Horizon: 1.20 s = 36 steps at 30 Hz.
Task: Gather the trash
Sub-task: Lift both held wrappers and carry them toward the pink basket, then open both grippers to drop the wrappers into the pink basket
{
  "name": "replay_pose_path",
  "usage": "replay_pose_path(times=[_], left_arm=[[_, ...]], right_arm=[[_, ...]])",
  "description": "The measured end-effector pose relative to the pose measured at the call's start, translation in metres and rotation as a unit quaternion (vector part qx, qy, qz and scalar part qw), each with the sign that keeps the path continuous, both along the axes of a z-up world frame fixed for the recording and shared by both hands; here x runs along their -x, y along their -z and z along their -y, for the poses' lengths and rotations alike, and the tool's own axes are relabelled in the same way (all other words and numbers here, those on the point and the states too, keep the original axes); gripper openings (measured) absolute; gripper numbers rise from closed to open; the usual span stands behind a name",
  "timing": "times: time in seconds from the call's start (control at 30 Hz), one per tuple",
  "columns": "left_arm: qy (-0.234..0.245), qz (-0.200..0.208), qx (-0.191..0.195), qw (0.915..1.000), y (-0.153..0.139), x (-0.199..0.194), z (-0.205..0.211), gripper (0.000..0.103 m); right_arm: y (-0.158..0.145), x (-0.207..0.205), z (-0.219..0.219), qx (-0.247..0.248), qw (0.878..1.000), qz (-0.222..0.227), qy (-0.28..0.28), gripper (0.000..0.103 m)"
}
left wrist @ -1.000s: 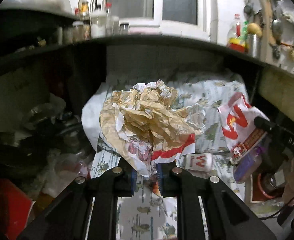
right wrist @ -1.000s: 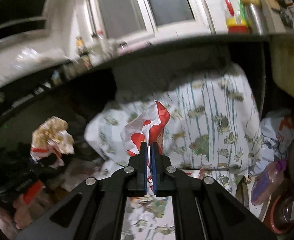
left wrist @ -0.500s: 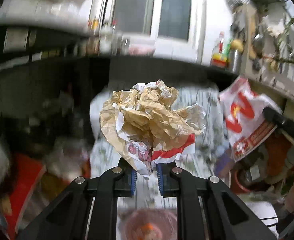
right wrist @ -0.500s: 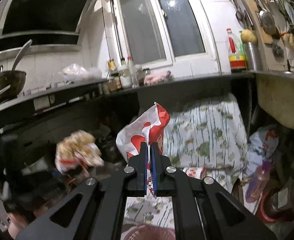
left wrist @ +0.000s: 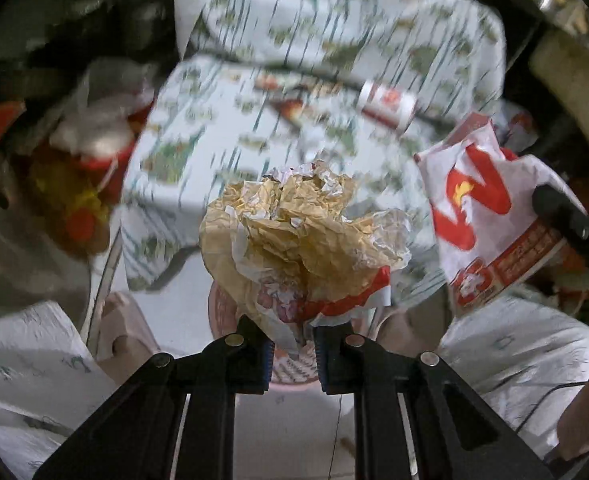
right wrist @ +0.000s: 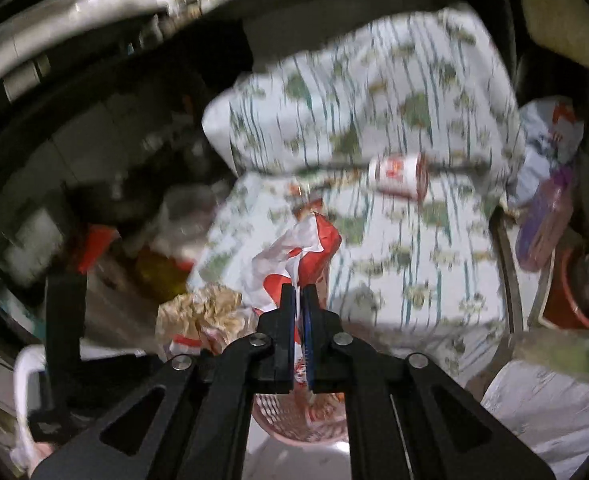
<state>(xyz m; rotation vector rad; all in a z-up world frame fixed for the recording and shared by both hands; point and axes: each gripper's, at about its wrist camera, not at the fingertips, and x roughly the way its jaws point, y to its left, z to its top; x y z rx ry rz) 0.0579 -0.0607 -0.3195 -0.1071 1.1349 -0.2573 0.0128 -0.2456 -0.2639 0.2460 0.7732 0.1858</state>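
Between the left gripper point(left wrist: 293, 346) fingers sits a crinkly tan wrapper wad point(left wrist: 294, 236), clamped; right gripper point(right wrist: 299, 312) fingers pinch a glossy red-white bag point(right wrist: 294, 258).

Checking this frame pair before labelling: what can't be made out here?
- Pink mesh basket: right wrist view, mostly behind the right tongs.
- Red-and-white paper cup: print motion-blurred in both views.
- Crumpled tan wrapper: left wrist view, hides the basket beneath.
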Motion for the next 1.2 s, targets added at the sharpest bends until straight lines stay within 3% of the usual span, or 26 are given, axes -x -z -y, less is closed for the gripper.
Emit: replay_pose_path(times=[0.13, 0.23, 0.33, 0.5, 0.6, 0.63, 0.67, 0.8, 0.93, 1.03, 1.2], left_arm=[[-0.008, -0.091, 0.015, 0.9957, 0.057, -0.012, -0.007, 0.018], [0.011, -0.164, -0.021, 0.9862, 0.102, -0.020, 0.001, 0.018], [0.013, -0.181, -0.033, 0.9827, 0.123, -0.020, 0.006, 0.018], [-0.003, -0.171, -0.031, 0.9847, 0.123, -0.023, 0.001, 0.021], [-0.012, -0.163, -0.038, 0.9858, 0.114, -0.024, -0.008, 0.048], [-0.017, -0.157, -0.040, 0.9866, 0.110, -0.024, -0.011, 0.064], [-0.021, -0.148, -0.040, 0.9880, 0.104, -0.023, -0.013, 0.068], [-0.028, -0.121, -0.053, 0.9909, 0.086, -0.024, -0.023, 0.070], [-0.036, -0.088, -0.080, 0.9922, 0.071, -0.027, -0.028, 0.085], [-0.041, -0.069, -0.107, 0.9910, 0.064, -0.028, -0.030, 0.085], [-0.051, -0.058, -0.086, 0.9933, 0.056, -0.028, -0.035, 0.085]], right_arm=[[0.051, -0.014, -0.005, 0.021, 0.998, -0.064, -0.005, 0.005], [0.090, -0.022, -0.008, 0.049, 0.993, -0.108, -0.007, 0.005], [0.116, -0.034, -0.003, 0.051, 0.988, -0.144, 0.014, 0.005], [0.128, -0.048, 0.003, 0.047, 0.986, -0.157, 0.017, 0.005], [0.131, -0.053, 0.005, 0.024, 0.985, -0.169, 0.020, 0.005], [0.131, -0.054, 0.005, 0.017, 0.985, -0.171, 0.021, 0.005], [0.132, -0.056, 0.005, 0.012, 0.984, -0.174, 0.020, 0.006], [0.136, -0.058, -0.001, 0.015, 0.983, -0.183, 0.009, 0.014], [0.136, -0.057, -0.001, 0.008, 0.984, -0.178, 0.011, 0.022], [0.132, -0.059, 0.001, 0.014, 0.985, -0.168, 0.023, 0.029], [0.117, -0.058, 0.010, 0.032, 0.989, -0.137, 0.048, 0.035]])
